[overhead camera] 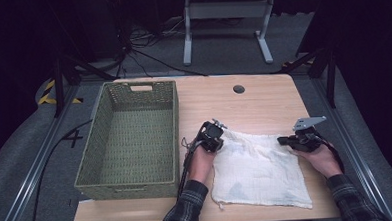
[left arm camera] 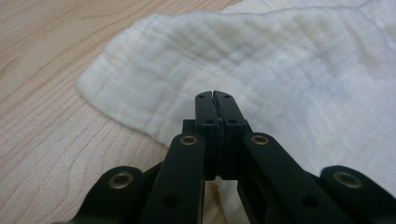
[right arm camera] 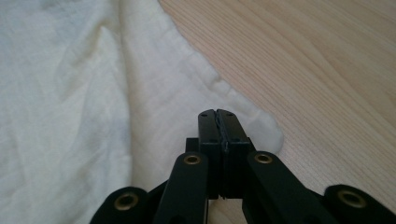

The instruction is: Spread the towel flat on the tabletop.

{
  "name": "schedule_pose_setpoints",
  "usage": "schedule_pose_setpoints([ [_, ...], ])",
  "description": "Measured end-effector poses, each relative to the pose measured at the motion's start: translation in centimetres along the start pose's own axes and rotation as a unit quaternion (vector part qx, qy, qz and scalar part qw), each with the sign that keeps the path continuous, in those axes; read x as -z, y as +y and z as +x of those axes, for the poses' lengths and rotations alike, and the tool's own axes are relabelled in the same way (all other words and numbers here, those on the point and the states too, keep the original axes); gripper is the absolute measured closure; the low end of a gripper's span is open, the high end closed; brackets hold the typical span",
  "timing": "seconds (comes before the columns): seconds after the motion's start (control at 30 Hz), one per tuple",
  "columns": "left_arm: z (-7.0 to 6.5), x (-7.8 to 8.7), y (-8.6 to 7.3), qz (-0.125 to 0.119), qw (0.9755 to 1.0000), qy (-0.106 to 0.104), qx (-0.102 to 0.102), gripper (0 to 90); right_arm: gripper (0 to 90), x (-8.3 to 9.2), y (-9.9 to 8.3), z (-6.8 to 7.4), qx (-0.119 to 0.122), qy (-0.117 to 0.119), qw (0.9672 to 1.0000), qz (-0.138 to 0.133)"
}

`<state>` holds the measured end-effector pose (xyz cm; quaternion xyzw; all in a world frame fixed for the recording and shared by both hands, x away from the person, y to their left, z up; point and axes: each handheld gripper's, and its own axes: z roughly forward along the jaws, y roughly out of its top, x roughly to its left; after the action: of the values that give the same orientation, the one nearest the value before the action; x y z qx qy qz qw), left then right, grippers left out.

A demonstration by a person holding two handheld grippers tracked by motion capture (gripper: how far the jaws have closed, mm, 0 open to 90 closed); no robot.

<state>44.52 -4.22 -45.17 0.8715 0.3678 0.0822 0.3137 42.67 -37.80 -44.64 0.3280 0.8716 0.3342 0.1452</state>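
A cream cloth (overhead camera: 259,170) lies spread and slightly wrinkled on the wooden table (overhead camera: 253,103), near its front right. My left gripper (overhead camera: 219,139) rests over the cloth's far left corner, my right gripper (overhead camera: 281,140) over its far right corner. In the left gripper view the black jaws of the left gripper (left arm camera: 214,95) are pressed together above the cloth (left arm camera: 289,70), with no fabric seen between them. In the right gripper view the right gripper (right arm camera: 217,113) is shut the same way over the cloth's edge (right arm camera: 60,93), beside bare wood (right arm camera: 317,60).
A deep green woven basket (overhead camera: 177,131) stands empty on the table's left half, close to the left hand. A round cable hole (overhead camera: 239,89) sits near the far edge. Beyond the table are a grey floor, cables and a white desk frame (overhead camera: 225,19).
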Motion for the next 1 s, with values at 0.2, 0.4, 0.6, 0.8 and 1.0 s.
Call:
schedule_pose_setpoints([
  [0.2,0.1,0.0,0.0,0.0,1.0,-0.002,-0.003,89.7,89.9,-0.5,0.0,-0.9,-0.004,-0.016,0.9998,0.008],
  [0.4,0.3,-0.2,0.0,-0.006,0.9999,-0.011,-0.009,89.8,90.0,-0.8,0.1,-2.5,-0.02,-0.038,0.9991,0.003],
  [0.6,0.2,-0.2,0.1,-0.005,0.9999,-0.005,-0.013,89.8,89.9,-1.1,0.3,-3.5,-0.02,-0.063,0.9978,-0.001],
  [0.8,0.2,-0.2,0.1,-0.005,0.9999,-0.004,-0.011,89.9,89.9,-1.2,0.3,-4.4,-0.029,-0.086,0.9959,-0.002],
  [1.0,0.1,-0.2,0.3,0.0,0.9999,0.001,-0.012,89.8,89.9,-1.0,0.0,-4.7,-0.042,-0.092,0.9949,-0.004],
])
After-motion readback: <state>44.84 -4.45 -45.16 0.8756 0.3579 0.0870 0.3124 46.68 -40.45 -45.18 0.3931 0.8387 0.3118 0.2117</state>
